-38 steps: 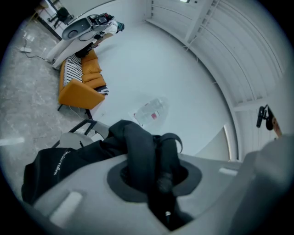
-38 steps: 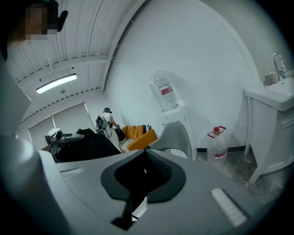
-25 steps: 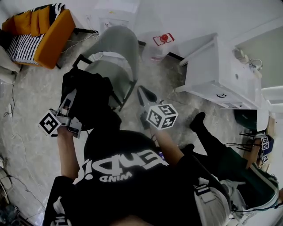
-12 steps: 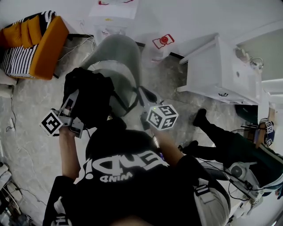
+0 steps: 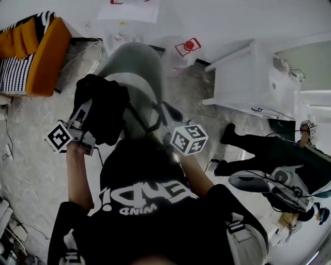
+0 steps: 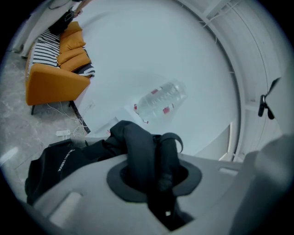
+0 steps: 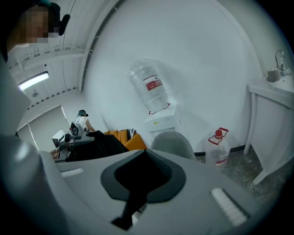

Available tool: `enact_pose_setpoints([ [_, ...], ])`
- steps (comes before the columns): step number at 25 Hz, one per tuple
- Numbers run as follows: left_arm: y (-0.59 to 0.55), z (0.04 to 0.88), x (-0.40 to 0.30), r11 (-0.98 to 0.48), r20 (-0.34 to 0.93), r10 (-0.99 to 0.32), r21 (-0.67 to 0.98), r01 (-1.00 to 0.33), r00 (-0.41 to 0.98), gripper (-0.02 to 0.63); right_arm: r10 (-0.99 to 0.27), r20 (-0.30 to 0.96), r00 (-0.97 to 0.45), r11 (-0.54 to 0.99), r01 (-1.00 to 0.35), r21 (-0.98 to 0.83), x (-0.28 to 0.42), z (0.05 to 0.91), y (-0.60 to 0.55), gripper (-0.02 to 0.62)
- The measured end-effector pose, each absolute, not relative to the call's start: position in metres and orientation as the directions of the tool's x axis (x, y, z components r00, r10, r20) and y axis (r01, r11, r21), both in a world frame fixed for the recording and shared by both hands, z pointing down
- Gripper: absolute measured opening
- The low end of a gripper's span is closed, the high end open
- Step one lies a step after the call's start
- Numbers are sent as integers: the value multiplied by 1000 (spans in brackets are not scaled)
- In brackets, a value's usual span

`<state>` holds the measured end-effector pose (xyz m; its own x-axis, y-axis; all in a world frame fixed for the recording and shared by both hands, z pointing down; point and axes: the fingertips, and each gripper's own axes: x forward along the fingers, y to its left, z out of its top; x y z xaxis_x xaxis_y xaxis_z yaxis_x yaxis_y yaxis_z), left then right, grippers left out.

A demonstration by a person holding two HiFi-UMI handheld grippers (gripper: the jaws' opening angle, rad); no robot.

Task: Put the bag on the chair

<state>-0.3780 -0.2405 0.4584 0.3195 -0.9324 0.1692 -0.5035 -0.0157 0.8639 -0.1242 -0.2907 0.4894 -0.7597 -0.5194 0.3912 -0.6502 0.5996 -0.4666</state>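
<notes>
A black bag [image 5: 103,108] hangs from my left gripper [image 5: 87,113], which is shut on the bag's strap [image 6: 149,151]. In the left gripper view the bag's body [image 6: 50,165] sags to the lower left of the jaws. The bag is over the left side of the grey chair [image 5: 137,67], whose seat lies partly under it. My right gripper [image 5: 166,109] is shut with nothing in it and points at the chair's right side. In the right gripper view the chair back [image 7: 172,142] stands just beyond the jaws, with the bag [image 7: 98,144] to its left.
An orange sofa with striped cushions [image 5: 36,57] stands at the far left. A water jug with a red cap [image 5: 186,49] and a white dispenser [image 5: 129,10] stand behind the chair against the wall. A white cabinet [image 5: 258,77] is to the right. Another person [image 5: 269,155] is at the right.
Both grippers have moved forward to the chair, the left one carrying the bag. The bag now overlaps the chair's left side. The person at the right has shifted.
</notes>
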Motion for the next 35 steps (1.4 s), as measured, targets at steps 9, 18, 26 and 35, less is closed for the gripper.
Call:
enact_pose_setpoints([
  [9, -278, 492, -397, 24, 210, -925, 865, -501, 317, 83, -493, 421, -761, 594, -648, -476, -134, 507, -315, 2],
  [18, -295, 533, -412, 98, 285, -910, 855, -510, 303, 84, -477, 436, -763, 589, -646, -485, -143, 517, -329, 2],
  [26, -306, 560, -417, 118, 306, -897, 861, -494, 318, 86, -474, 464, -748, 566, -663, -490, -139, 530, -336, 2],
  [35, -303, 583, -411, 130, 328, -886, 853, -505, 327, 91, -462, 468, -753, 565, -657, -500, -140, 535, -331, 1],
])
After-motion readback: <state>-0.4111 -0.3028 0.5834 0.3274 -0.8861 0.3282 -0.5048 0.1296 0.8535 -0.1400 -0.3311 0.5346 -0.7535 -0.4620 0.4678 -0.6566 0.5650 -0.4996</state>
